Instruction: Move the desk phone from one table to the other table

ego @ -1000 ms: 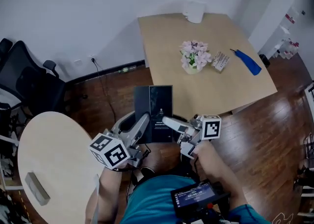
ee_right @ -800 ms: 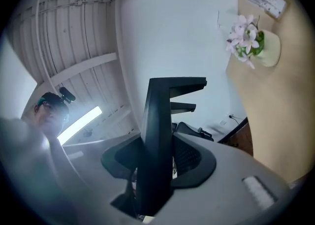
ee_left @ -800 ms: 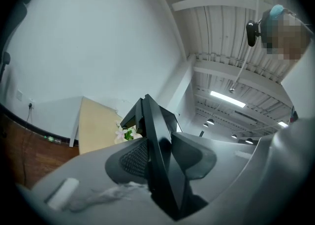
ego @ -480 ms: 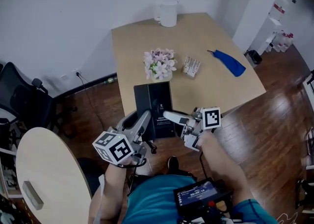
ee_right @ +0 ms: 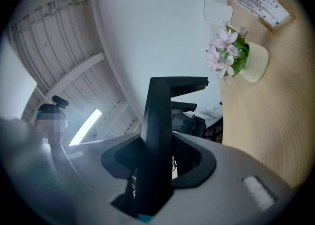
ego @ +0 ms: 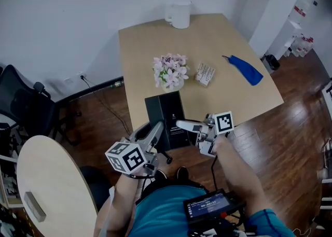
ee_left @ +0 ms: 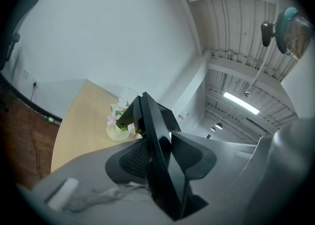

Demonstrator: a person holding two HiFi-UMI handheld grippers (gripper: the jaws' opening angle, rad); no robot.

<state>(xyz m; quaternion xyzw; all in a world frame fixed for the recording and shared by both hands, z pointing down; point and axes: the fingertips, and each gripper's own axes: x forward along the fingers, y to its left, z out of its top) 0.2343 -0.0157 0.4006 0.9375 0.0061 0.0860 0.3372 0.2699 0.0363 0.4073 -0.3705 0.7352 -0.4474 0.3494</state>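
Observation:
The desk phone [ego: 167, 118] is a flat black slab held in the air between my two grippers. Its far end overlaps the near edge of the square wooden table [ego: 244, 96]. My left gripper [ego: 154, 135] is shut on its left side and my right gripper [ego: 185, 126] on its right side. In the left gripper view the phone's black edge [ee_left: 156, 145] stands upright, wedged between the grey jaws. The right gripper view shows the same dark edge [ee_right: 157, 130] clamped between the jaws, with the table surface [ee_right: 275, 120] to the right.
On the square table stand a pot of pink flowers [ego: 169, 71], a white jug [ego: 180, 14], a small printed box [ego: 205, 73] and a blue object [ego: 244, 70]. A round pale table [ego: 46, 179] is at lower left, a black office chair [ego: 23, 106] beyond it. Dark wood floor lies between.
The square table has come nearer in the head view. The phone, earlier over the floor, now reaches over the table's near edge. Both grips are unchanged.

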